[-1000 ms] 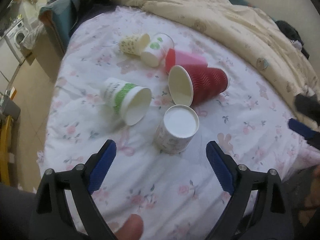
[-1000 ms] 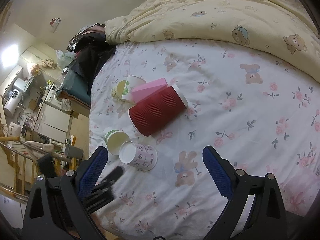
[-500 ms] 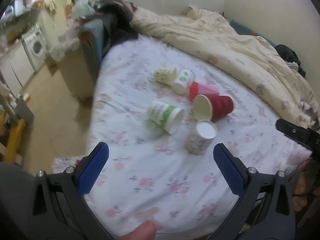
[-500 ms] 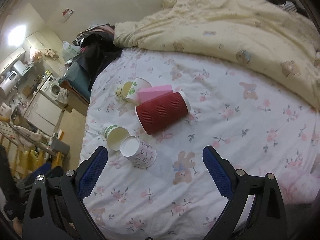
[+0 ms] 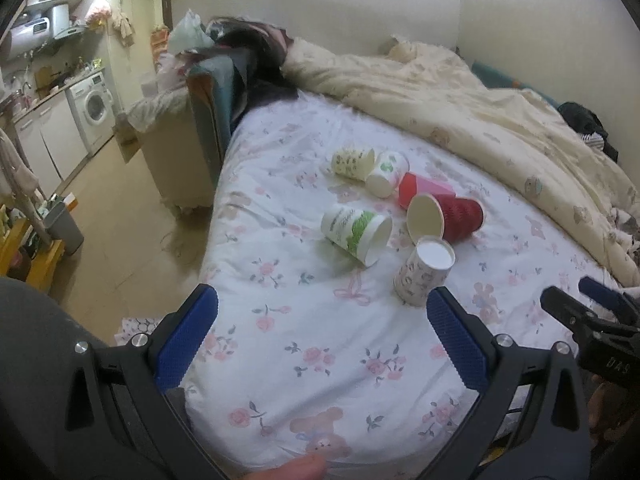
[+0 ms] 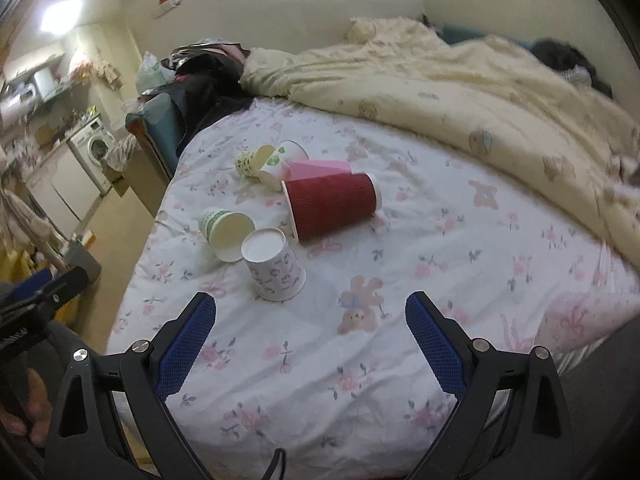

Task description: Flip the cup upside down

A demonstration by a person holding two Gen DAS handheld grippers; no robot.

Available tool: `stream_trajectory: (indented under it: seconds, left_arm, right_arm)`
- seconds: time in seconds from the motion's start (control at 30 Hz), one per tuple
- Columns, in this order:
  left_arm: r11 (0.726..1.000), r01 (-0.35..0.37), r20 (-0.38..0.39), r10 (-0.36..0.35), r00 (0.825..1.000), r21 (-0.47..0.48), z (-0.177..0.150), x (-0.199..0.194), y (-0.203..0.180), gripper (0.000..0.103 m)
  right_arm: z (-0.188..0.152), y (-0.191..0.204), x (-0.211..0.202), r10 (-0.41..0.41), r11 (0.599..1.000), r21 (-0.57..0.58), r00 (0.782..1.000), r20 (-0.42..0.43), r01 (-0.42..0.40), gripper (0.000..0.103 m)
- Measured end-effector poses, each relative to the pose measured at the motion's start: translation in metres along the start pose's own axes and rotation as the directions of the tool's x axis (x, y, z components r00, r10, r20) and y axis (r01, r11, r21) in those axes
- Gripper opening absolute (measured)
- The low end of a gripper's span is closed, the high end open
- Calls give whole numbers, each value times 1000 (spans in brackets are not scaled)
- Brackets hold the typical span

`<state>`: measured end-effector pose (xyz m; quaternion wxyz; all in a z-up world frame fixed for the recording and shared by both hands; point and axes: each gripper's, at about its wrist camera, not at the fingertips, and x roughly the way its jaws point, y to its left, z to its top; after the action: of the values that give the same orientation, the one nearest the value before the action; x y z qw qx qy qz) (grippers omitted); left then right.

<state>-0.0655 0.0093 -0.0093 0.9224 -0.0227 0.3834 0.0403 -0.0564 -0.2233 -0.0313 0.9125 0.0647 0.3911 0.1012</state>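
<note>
Several paper cups sit on a floral bedsheet (image 5: 320,340). A white patterned cup (image 5: 425,276) (image 6: 274,266) stands upside down, base up. A green-and-white cup (image 5: 354,234) (image 6: 224,229), a dark red ribbed cup (image 5: 448,216) (image 6: 332,204), a pink cup (image 5: 424,190) (image 6: 318,168) and two small cups (image 5: 370,166) (image 6: 266,162) lie on their sides. My left gripper (image 5: 320,344) is open and empty, held back near the bed's front edge. My right gripper (image 6: 310,344) is open and empty, just in front of the upturned cup.
A cream quilt (image 5: 480,112) (image 6: 460,92) is heaped along the far and right side of the bed. A dark chair with clothes (image 5: 224,88) stands at the bed's left. The floor (image 5: 112,208) and a washing machine (image 5: 94,108) lie further left.
Both grippers have pulled back and up from the cups, so the cups look smaller and more of the room shows. The cups have not moved.
</note>
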Motion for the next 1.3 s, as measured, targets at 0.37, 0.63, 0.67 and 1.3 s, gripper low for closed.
stream_trajectory:
  seconds: [0.37, 0.63, 0.67, 1.3]
  left_arm:
    - [1000, 9, -24, -9, 1000, -5, -5, 4, -1, 103]
    - [1000, 13, -27, -13, 1000, 1, -6, 1, -1, 103]
    - [1000, 12, -27, -12, 1000, 2, -6, 2, -1, 103]
    - [1000, 13, -31, -13, 999, -7, -6, 2, 0, 103]
  right_arm:
    - [0, 21, 1, 2, 996, -89, 999, 52, 3, 98]
    - [2, 13, 0, -7, 999, -49, 999, 50, 9, 98]
    - [2, 13, 0, -7, 999, -49, 999, 53, 10, 98]
    - [3, 15, 0, 1, 999, -54, 999, 53, 2, 98]
